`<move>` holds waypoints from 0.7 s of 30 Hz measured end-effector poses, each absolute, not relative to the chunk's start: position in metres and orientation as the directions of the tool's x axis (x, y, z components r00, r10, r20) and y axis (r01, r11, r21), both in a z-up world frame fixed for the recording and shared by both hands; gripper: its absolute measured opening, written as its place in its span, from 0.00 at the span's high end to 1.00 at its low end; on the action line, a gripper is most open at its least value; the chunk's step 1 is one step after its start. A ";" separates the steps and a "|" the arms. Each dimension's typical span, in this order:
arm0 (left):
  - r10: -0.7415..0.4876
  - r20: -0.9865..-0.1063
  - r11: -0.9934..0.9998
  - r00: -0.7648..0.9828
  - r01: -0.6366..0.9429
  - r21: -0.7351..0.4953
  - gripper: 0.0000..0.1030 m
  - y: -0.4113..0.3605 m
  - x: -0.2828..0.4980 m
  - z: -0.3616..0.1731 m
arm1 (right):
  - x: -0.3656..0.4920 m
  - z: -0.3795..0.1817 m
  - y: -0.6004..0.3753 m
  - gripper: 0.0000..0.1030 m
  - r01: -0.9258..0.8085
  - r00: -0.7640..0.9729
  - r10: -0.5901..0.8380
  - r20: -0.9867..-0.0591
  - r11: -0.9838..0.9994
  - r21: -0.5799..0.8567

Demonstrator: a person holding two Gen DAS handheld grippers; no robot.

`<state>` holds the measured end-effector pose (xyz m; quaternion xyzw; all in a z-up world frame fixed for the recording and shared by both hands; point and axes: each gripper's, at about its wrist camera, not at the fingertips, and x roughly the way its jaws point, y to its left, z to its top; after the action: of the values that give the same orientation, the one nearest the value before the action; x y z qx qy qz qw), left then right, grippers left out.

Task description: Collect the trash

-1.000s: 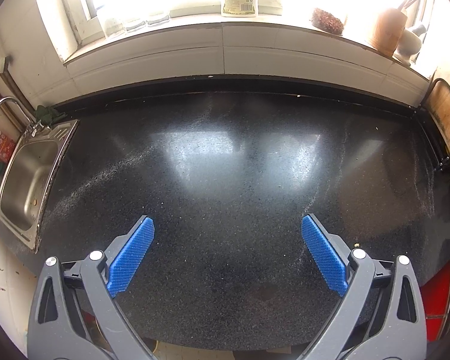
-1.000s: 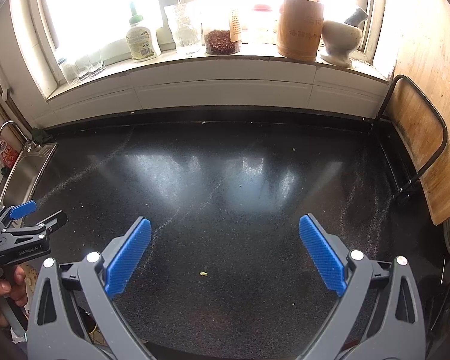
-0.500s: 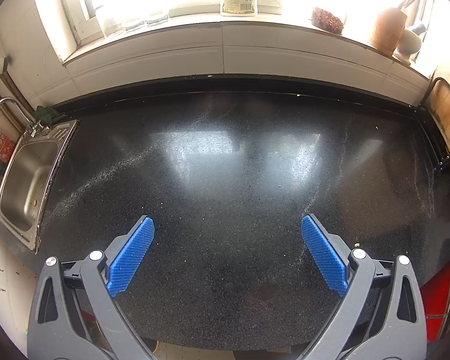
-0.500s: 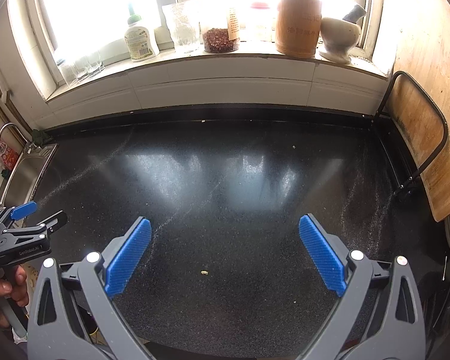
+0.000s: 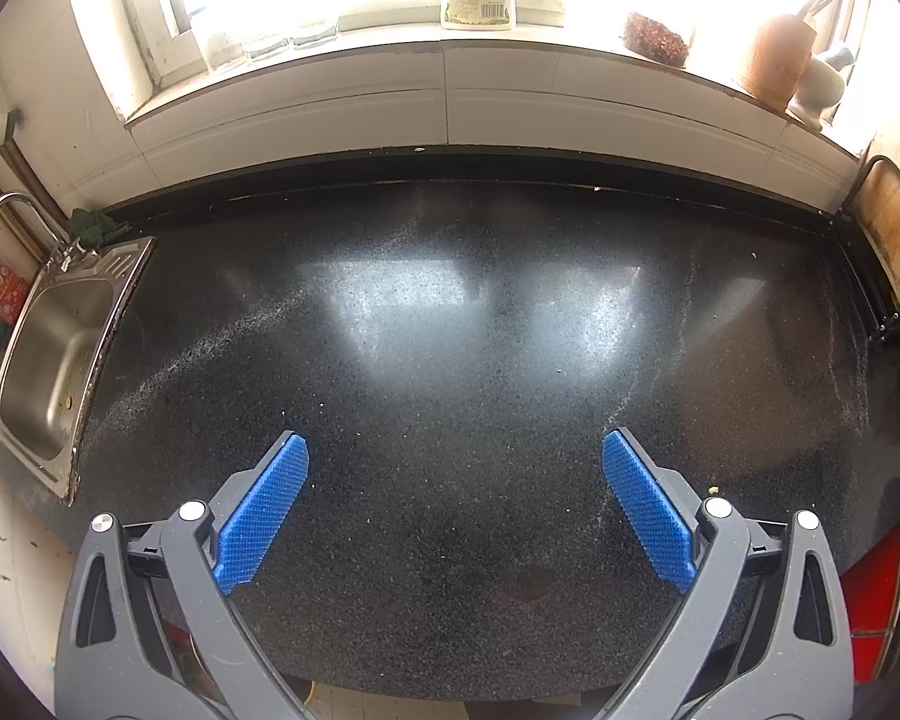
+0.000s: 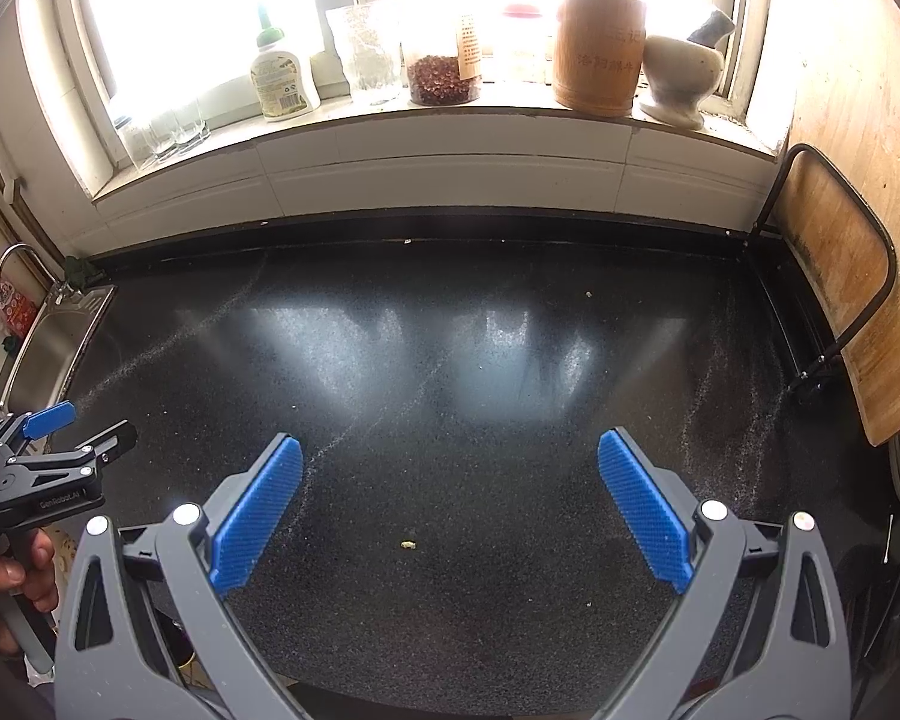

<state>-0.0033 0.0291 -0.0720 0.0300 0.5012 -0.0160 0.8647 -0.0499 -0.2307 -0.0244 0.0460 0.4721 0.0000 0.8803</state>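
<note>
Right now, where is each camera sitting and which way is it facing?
Left wrist: on the left gripper, open, facing the black countertop, sink at left.
Right wrist: on the right gripper, open, facing the countertop and a yellow crumb; the left gripper and hand show at left.
Shared: countertop, sink, windowsill.

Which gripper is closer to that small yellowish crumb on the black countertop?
Right. The small yellowish crumb lies between the open right gripper fingers; the left gripper hovers well off to its left, nearer the sink.

Black speckled countertop (image 6: 450, 360), blue ridged fingers (image 6: 258, 516), steel-grey sink (image 5: 54, 360).
</note>
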 end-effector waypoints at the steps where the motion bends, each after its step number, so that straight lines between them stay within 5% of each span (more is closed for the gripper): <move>1: 0.002 -0.868 0.998 0.497 0.058 0.036 0.07 0.029 -0.004 -0.072 | -0.050 -0.024 -0.231 0.07 0.044 0.554 0.042 -0.831 0.996 0.080; 21: -0.004 -0.871 0.998 0.491 0.063 0.030 0.07 0.028 -0.002 -0.073 | -0.046 -0.024 -0.230 0.07 0.040 0.555 0.043 -0.831 0.996 0.079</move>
<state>-0.0021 0.0284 -0.0728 0.0290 0.5043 -0.0195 0.8628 -0.0457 -0.2300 -0.0240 0.0445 0.4718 0.0008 0.8806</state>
